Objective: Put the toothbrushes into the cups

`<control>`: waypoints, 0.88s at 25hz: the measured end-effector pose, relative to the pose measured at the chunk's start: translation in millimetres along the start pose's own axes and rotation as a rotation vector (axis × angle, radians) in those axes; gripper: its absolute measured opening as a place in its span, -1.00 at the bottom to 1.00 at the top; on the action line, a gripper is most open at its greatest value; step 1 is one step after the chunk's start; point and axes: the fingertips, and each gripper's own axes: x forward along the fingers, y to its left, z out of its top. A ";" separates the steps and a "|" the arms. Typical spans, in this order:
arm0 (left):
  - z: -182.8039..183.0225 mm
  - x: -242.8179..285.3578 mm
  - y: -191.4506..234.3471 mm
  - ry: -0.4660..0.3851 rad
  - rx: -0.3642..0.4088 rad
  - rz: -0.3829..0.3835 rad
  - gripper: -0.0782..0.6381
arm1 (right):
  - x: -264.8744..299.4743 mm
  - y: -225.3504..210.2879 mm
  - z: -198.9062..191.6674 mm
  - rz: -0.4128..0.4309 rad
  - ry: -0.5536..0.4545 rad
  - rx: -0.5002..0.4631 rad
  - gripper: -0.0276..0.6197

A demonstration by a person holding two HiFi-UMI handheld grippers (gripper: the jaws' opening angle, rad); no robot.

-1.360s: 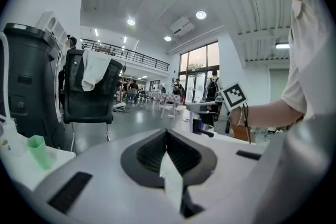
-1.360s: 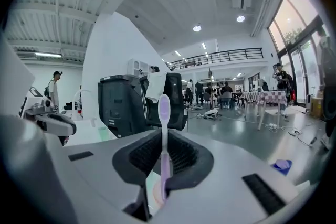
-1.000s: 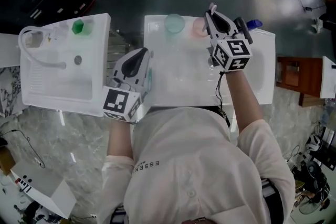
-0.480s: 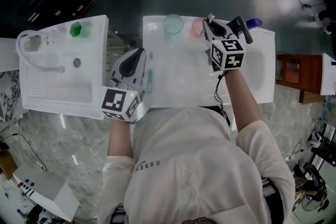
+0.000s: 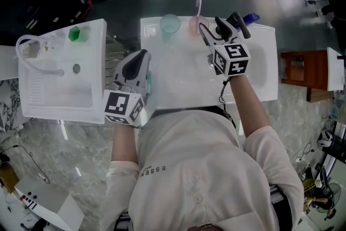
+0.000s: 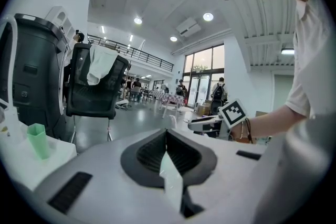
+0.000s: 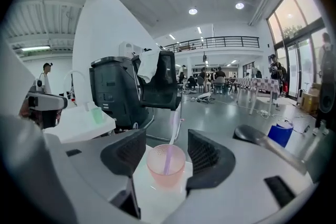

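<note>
The right gripper (image 7: 167, 150), jaws just opened wide and empty, sits just behind a translucent pink plastic cup (image 7: 165, 169) holding an upright pale toothbrush (image 5: 198, 7); left of the cup, the left gripper (image 6: 167, 150) clamps a mint-green toothbrush (image 6: 171, 180).

Pink cup (image 5: 197, 25) w/ toothbrush (image 5: 198, 7), teal cup (image 5: 170, 23) beside

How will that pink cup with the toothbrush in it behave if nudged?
Probably tips easily: the pink cup looks like thin translucent plastic, so light, and the toothbrush leans tall above its rim. It stands near the far edge of the sink, so it could slide off.
</note>
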 end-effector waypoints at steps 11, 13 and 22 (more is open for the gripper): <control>-2.1 -43.5 -44.1 -0.005 -0.002 0.140 -0.78 | -53.5 43.5 -6.6 0.175 -0.021 0.009 -0.17; -4.0 -51.2 -51.1 -0.004 -0.002 0.156 -0.78 | -59.7 53.2 -13.2 0.208 -0.003 0.008 -0.17; -18.0 -93.1 -37.6 0.014 0.054 0.148 -0.78 | -56.0 113.8 -49.0 0.237 0.096 0.004 -0.17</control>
